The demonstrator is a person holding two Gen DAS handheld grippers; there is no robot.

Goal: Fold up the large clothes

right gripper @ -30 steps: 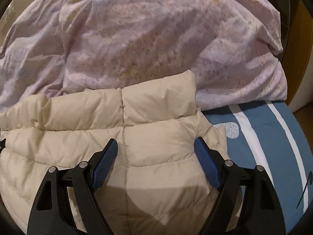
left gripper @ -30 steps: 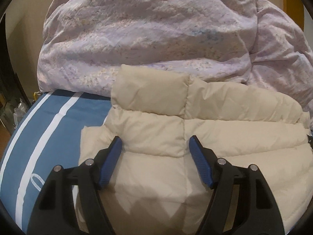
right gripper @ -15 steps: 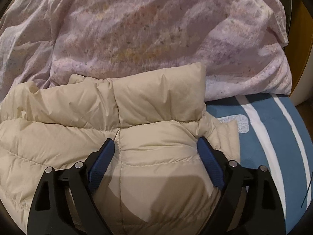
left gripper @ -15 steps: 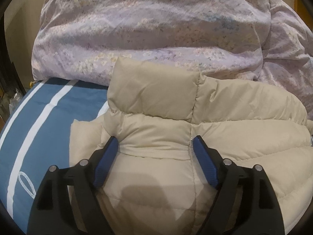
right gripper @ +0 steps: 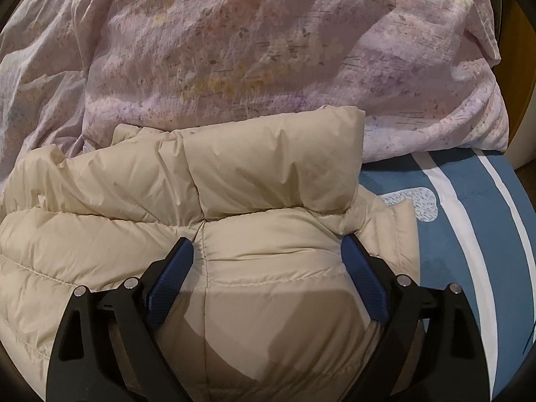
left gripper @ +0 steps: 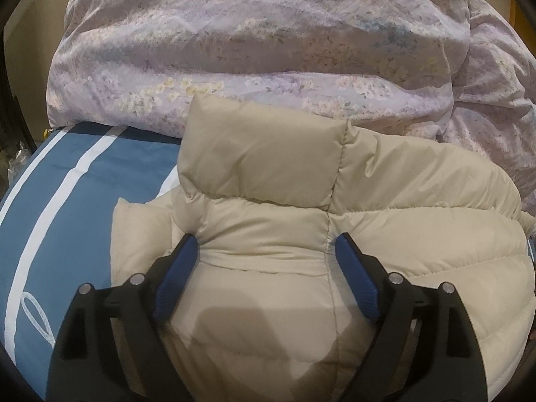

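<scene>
A cream quilted puffer jacket (left gripper: 385,221) lies folded on a blue bed sheet, its far quilted band standing up against the duvet. My left gripper (left gripper: 266,248) is open, its blue pads straddling the jacket's left part, pressing into the padding. The jacket also fills the lower right wrist view (right gripper: 110,207). My right gripper (right gripper: 268,248) is open, its pads straddling the jacket's right end. Neither gripper pinches the fabric.
A bulky lilac floral duvet (left gripper: 268,43) is heaped right behind the jacket and shows in the right wrist view too (right gripper: 268,40). The blue sheet with white stripes (left gripper: 67,201) shows left of the jacket and on its right (right gripper: 469,234).
Both grippers have moved forward and lower over the jacket. Its far quilted band has risen and bunched toward the duvet. Both stay open.
</scene>
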